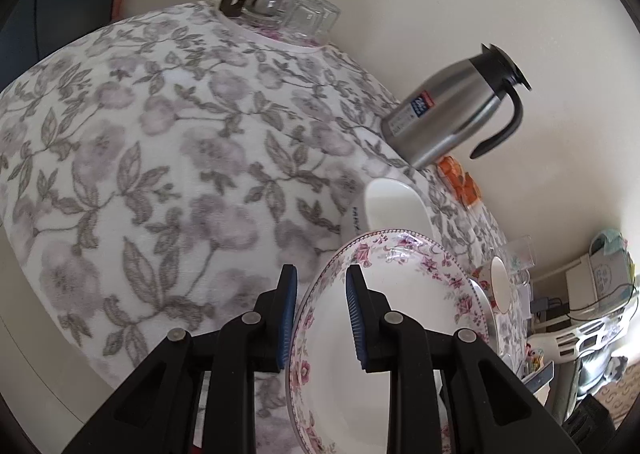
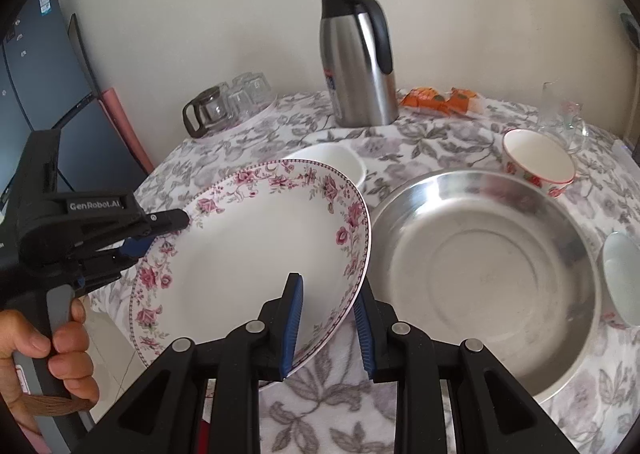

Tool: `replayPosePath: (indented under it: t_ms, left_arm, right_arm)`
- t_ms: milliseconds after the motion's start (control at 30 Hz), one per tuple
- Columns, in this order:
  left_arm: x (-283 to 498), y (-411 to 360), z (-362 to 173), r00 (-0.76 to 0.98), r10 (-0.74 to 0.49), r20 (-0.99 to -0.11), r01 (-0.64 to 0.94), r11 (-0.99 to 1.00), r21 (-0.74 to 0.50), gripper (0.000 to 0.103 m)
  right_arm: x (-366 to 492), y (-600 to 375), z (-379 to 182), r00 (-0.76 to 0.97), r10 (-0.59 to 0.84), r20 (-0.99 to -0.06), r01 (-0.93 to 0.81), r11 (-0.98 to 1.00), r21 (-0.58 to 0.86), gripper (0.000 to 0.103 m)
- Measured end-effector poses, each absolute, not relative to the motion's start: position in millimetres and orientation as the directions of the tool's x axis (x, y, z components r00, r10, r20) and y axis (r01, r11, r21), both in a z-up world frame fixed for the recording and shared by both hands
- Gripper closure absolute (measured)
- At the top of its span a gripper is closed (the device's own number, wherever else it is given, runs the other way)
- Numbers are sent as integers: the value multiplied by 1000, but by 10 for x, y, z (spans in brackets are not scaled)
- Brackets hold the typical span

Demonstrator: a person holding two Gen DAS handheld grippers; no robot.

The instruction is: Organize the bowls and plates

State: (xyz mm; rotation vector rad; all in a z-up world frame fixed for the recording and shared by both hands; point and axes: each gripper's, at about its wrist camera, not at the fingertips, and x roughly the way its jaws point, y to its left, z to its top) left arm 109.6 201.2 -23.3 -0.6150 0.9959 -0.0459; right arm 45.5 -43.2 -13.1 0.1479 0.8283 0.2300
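Observation:
A large white plate with a pink floral rim (image 2: 256, 250) is held tilted above the table. My left gripper (image 2: 160, 232) grips its left rim; in the left wrist view the left gripper (image 1: 322, 310) has the plate's rim (image 1: 400, 254) between its blue pads. My right gripper (image 2: 328, 318) straddles the plate's near right rim with its jaws apart, pads not pressing. A steel basin (image 2: 480, 266) sits to the right. A white bowl (image 2: 340, 162) lies behind the plate, a small floral bowl (image 2: 538, 162) at far right.
A steel thermos jug (image 2: 358, 58), upturned glasses and a glass pot (image 2: 228, 102), orange snack packets (image 2: 440, 98) and a glass mug (image 2: 568, 114) stand along the back of the floral tablecloth (image 2: 440, 138). A pale dish (image 2: 624, 278) shows at the right edge.

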Motion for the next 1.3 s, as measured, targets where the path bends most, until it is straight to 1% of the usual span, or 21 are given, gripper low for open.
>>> replayPosePath:
  t_ms: [100,333,667,933,1300]
  left_arm:
    - [1129,1865,-200,553,-339,-761,-212,826,-523,77]
    - [1203,1417,-166,527,-376,-762,-154,840,-521,77]
    - [1288,739,-210,481,-418,-771,-76,856,-512,77]
    - [1345,337,-369,432,-418,-800,-53,873,-485,77]
    - [1418,159,-496,418,-403,-814,-52,884,-465,77]
  right_arm:
    - [459,-596,-57,669,250,-700,-135,967,216,76]
    - [470,-1039,35,691,220,-688,-85,971,225,76]
    - [447,-1644,-67,693,162,-703,11,972,235,76]
    - [467,-1957,-266,668,127,-733,69,971,231,76]
    - [565,-2105,-408,654,129,-745,86,966,243,76]
